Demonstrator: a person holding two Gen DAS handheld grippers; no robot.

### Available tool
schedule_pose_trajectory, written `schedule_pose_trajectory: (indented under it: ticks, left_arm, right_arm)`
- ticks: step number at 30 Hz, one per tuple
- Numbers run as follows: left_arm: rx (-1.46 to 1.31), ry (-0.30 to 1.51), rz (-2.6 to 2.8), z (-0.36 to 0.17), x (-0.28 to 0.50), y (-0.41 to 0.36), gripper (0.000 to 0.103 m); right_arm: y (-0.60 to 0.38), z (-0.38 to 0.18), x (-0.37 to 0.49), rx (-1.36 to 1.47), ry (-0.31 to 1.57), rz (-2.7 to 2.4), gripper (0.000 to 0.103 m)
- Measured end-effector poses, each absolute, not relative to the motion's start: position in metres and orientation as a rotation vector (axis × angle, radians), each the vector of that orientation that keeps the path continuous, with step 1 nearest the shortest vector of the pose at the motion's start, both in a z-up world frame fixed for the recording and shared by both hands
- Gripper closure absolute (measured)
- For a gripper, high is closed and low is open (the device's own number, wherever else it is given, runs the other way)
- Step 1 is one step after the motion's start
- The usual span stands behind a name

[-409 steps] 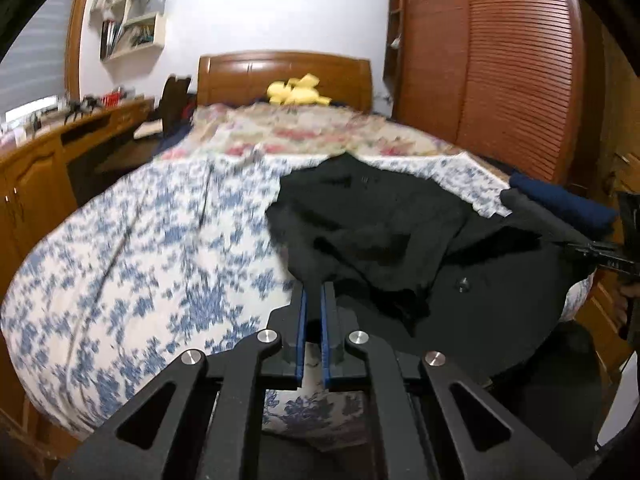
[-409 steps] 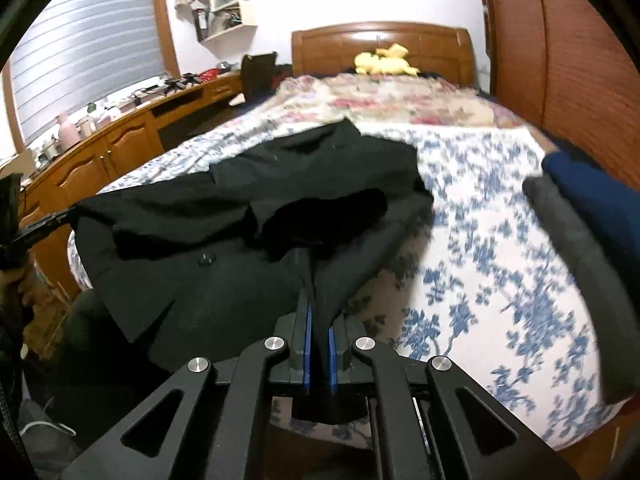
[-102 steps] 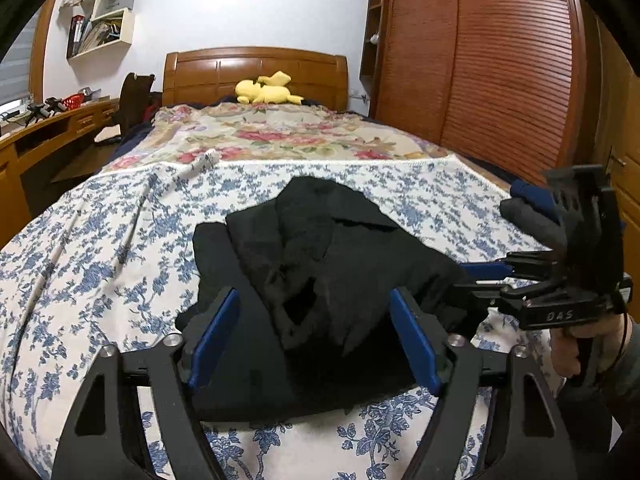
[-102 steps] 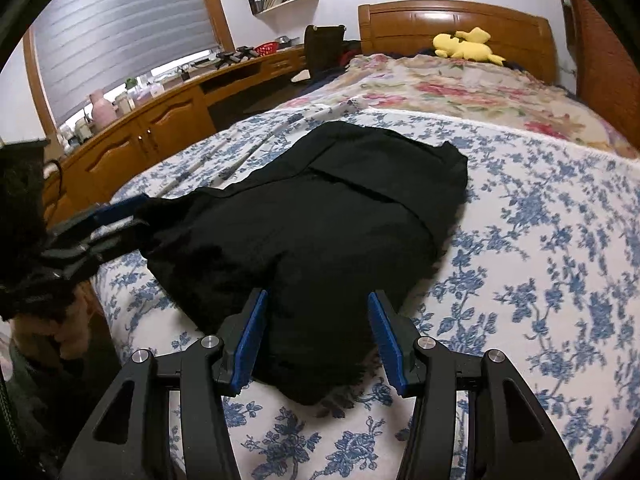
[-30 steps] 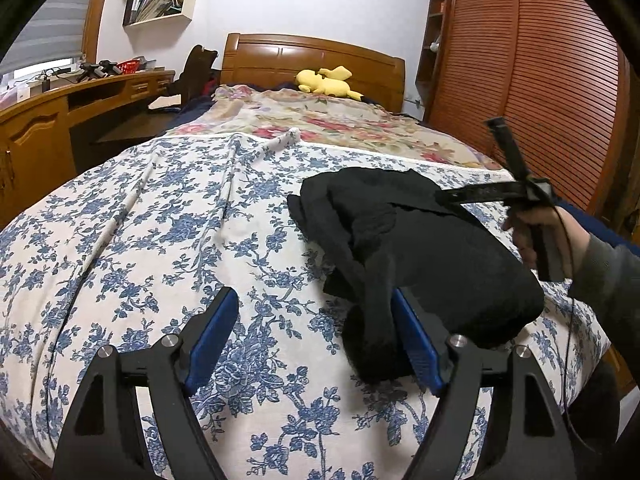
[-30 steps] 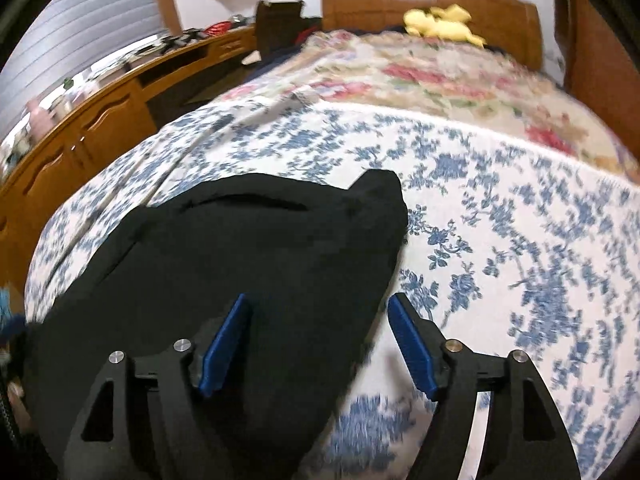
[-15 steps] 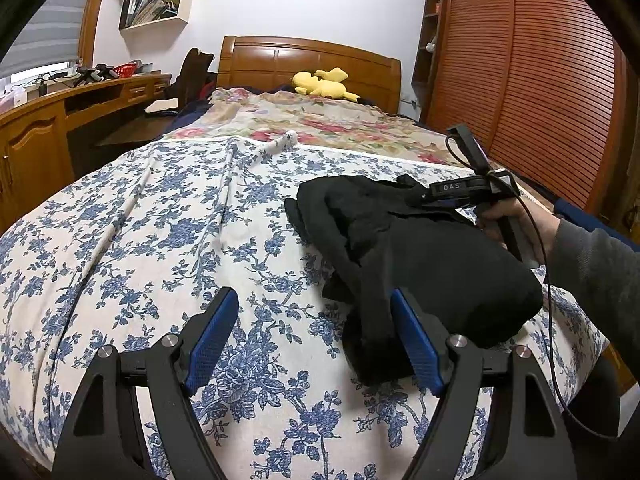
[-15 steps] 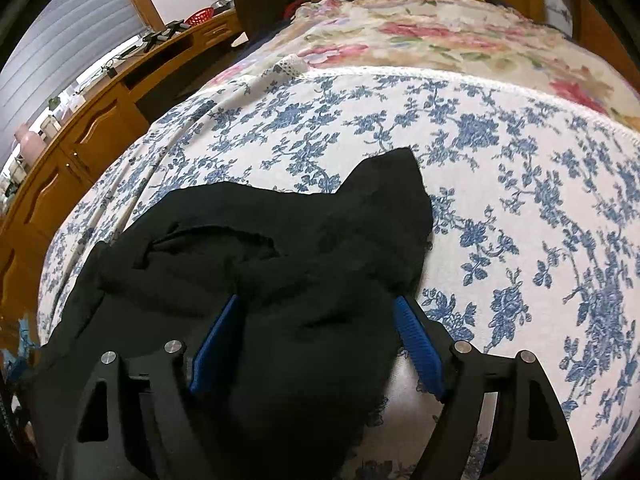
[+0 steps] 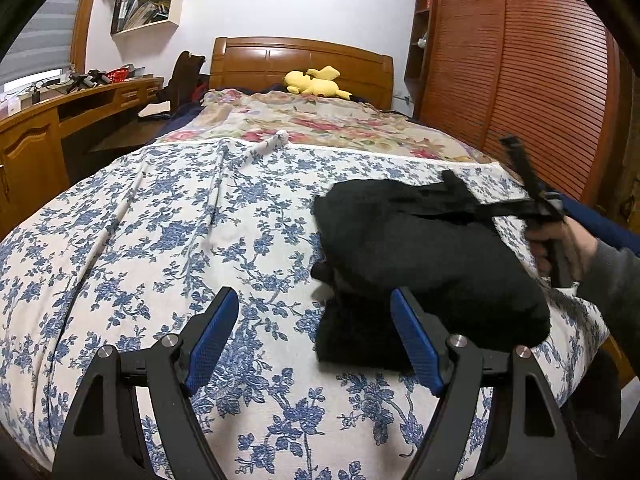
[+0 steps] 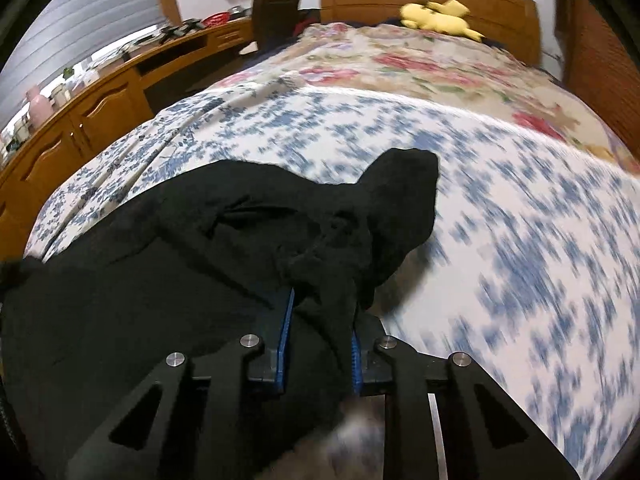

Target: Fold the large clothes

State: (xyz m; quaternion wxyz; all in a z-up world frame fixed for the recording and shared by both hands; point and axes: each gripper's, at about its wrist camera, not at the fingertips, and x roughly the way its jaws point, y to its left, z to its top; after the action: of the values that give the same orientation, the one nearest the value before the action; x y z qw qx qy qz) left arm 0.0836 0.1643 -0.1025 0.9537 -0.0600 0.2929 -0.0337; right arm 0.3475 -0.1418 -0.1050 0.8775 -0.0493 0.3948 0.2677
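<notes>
Black garment (image 9: 432,256) is lying bundled on the near right part of the bed (image 9: 168,248), and in your left wrist view its long axis is running from the near edge of the mattress away toward the headboard, with a narrow end pointing up the bed. In your right wrist view that same black garment (image 10: 224,264) is stretching from lower left to a rounded tip at upper right, aimed toward the pillows.

Your left gripper (image 9: 316,340) is hovering with its blue fingers (image 9: 210,338) standing wide apart; only patterned sheet and the garment's near corner are lying between them, nothing gripped. Your right gripper (image 10: 320,344) is closing its fingers (image 10: 285,344) on a gathered fold of the cloth, and the fabric is sitting bunched between the pads. From the left view, your right hand (image 9: 560,248) is holding that gripper over the garment's far right side.

Underneath, a blue floral sheet (image 9: 120,264) is covering the near half of the bed, and a flowered quilt (image 9: 320,124) is covering the far half. Beyond, a yellow plush toy (image 9: 316,84) is resting against the wooden headboard (image 9: 300,60). A wooden desk (image 9: 48,120) is running along the left wall, and a slatted wardrobe (image 9: 532,72) is standing on the right.
</notes>
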Motion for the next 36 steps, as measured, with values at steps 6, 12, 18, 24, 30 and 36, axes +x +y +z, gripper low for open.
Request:
schedule_pose_trajectory:
  ticks: [6,12,18,24,30,36]
  left_arm:
    - [-0.105,0.627,-0.100,-0.107,0.092,0.152,0.024]
    - [-0.111,0.656,-0.143,-0.111,0.106,0.138,0.042]
    - [-0.138,0.691,-0.144,-0.118,0.120,0.132,0.045]
    - [-0.151,0.736,-0.116,-0.128,0.134,0.132,0.045]
    - [-0.160,0.777,-0.107,-0.138,0.142,0.129,0.045]
    - [-0.192,0.807,-0.118,-0.143,0.148,0.128,0.046]
  right_arm:
    - [-0.191,-0.105,0.289,-0.072,0.824,0.520,0.080]
    - [-0.215,-0.103,0.269,-0.035,0.826,0.504,0.077]
    - [-0.213,-0.099,0.272,-0.029,0.814,0.433,0.052]
    - [-0.201,-0.104,0.278,-0.014,0.833,0.412,0.040]
    - [-0.195,-0.111,0.292,0.016,0.850,0.393,0.025]
    - [-0.188,-0.116,0.304,0.041,0.872,0.399,0.021]
